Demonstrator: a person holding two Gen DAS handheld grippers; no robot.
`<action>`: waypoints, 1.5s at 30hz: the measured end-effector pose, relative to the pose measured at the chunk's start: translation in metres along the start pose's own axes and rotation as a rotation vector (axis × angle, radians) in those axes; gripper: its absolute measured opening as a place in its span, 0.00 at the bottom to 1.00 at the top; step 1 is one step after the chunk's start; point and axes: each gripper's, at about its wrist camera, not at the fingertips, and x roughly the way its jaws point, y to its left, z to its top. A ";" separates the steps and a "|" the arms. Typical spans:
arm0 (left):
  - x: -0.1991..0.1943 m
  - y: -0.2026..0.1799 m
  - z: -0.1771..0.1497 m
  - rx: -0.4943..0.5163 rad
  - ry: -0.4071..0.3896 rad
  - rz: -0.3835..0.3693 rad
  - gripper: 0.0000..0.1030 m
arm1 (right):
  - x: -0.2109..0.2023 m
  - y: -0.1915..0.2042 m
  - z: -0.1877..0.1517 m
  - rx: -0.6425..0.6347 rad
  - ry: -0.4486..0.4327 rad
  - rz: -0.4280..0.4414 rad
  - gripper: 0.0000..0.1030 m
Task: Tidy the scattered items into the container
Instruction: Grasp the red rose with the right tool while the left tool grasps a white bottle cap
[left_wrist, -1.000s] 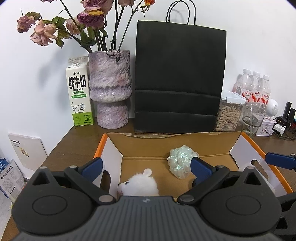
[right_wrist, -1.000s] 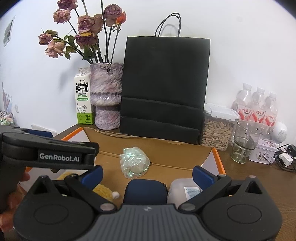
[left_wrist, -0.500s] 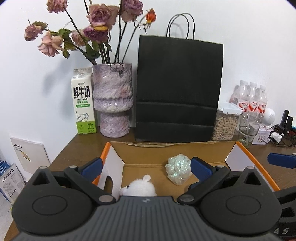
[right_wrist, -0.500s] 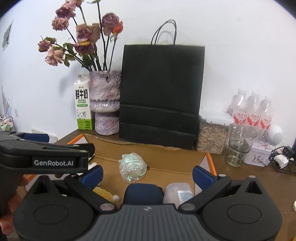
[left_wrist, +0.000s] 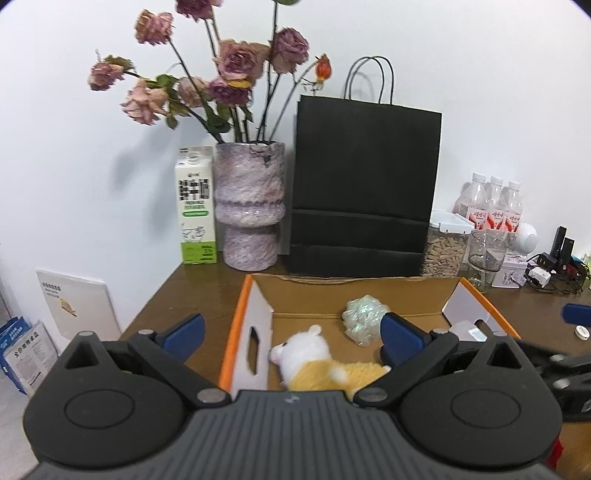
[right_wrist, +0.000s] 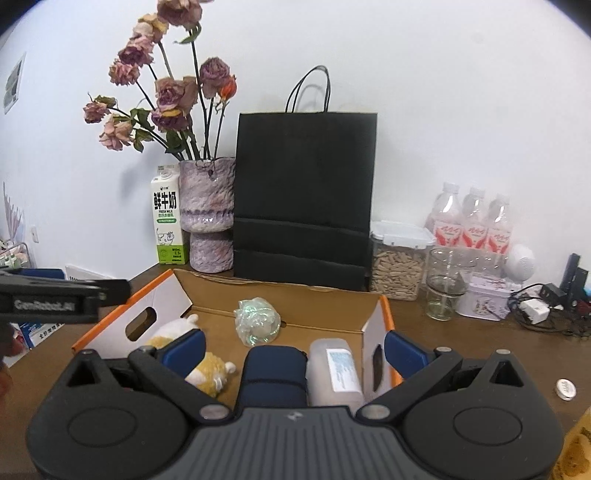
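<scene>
You see a brown cardboard box (right_wrist: 280, 321), dull and rough inside. In it lies a soft, fluffy plush toy (left_wrist: 317, 360), and behind the toy a shiny, crinkly plastic ball (right_wrist: 257, 322). Behind the box stands a matt black paper bag (right_wrist: 304, 199). The wood table (left_wrist: 192, 291) under the box looks smooth.

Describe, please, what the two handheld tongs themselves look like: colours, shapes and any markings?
Both tongs, left and right, look alike: matte black plastic bodies with two round discs, angular black linkage arms with silver pivot pins, blue finger pads, and a ribbed grey centre plate bearing a small logo. The left one's side reads "GenRobot.AI" in white.
</scene>
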 end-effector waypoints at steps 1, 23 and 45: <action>-0.004 0.003 -0.002 0.000 -0.002 0.004 1.00 | -0.006 -0.001 -0.002 -0.004 -0.005 -0.002 1.00; -0.028 0.062 -0.094 0.041 0.177 0.064 1.00 | -0.053 -0.046 -0.109 0.005 0.172 -0.081 1.00; 0.000 0.054 -0.120 0.067 0.226 0.035 1.00 | -0.020 -0.060 -0.131 0.109 0.244 -0.072 0.98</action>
